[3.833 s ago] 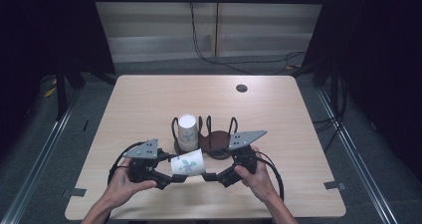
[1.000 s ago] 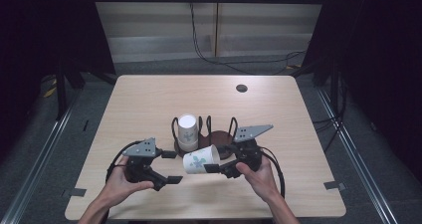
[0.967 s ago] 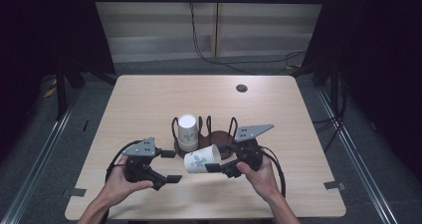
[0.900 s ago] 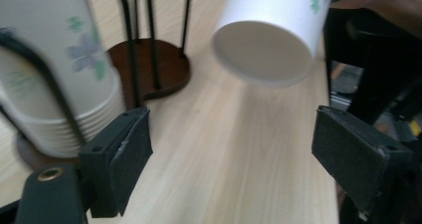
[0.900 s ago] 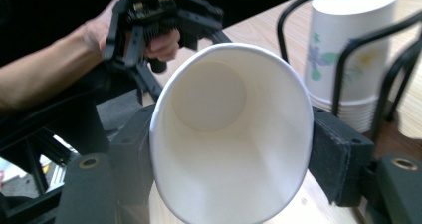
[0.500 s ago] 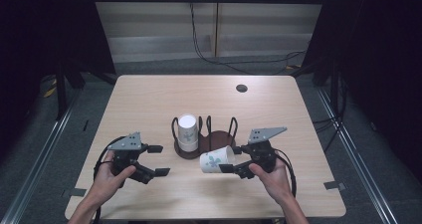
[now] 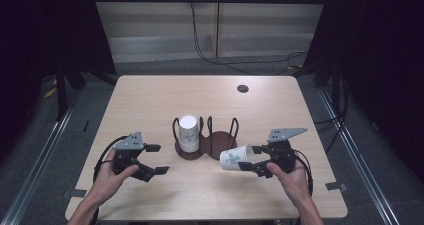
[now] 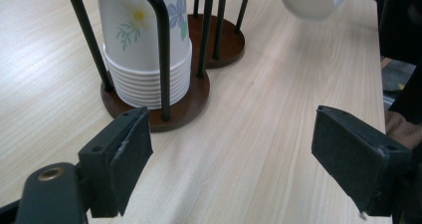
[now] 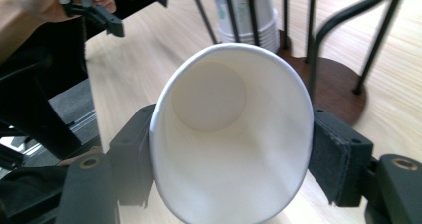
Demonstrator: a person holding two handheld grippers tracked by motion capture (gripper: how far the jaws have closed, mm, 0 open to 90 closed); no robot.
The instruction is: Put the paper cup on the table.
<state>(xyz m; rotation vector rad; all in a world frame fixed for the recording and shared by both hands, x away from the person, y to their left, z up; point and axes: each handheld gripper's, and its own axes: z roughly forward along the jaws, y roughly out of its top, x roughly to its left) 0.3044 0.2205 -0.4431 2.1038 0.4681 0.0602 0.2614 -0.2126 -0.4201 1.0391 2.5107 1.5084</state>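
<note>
A dark wooden cup holder [image 7: 207, 147] with black wire posts stands mid-table. Its left ring holds a stack of upside-down flowered paper cups [image 7: 188, 133] [image 8: 144, 40]; its right ring [image 9: 338, 87] is bare. My right gripper [image 7: 251, 157] is shut on a single flowered paper cup [image 7: 234, 158], held on its side just right of the holder, its mouth facing the camera in the right gripper view [image 9: 231, 134]. My left gripper [image 7: 156, 159] stands open at the holder's left with nothing between its pads [image 8: 124, 154].
The light wooden table [image 7: 150, 100] has a small dark round hole [image 7: 243, 88] at the back right. Black cables trail from both grippers. Metal rails and dark floor border the table on both sides.
Both hands have drawn apart: my left gripper let go of the cup and moved left, open. My right gripper carried the cup to the right, away from the holder's front.
</note>
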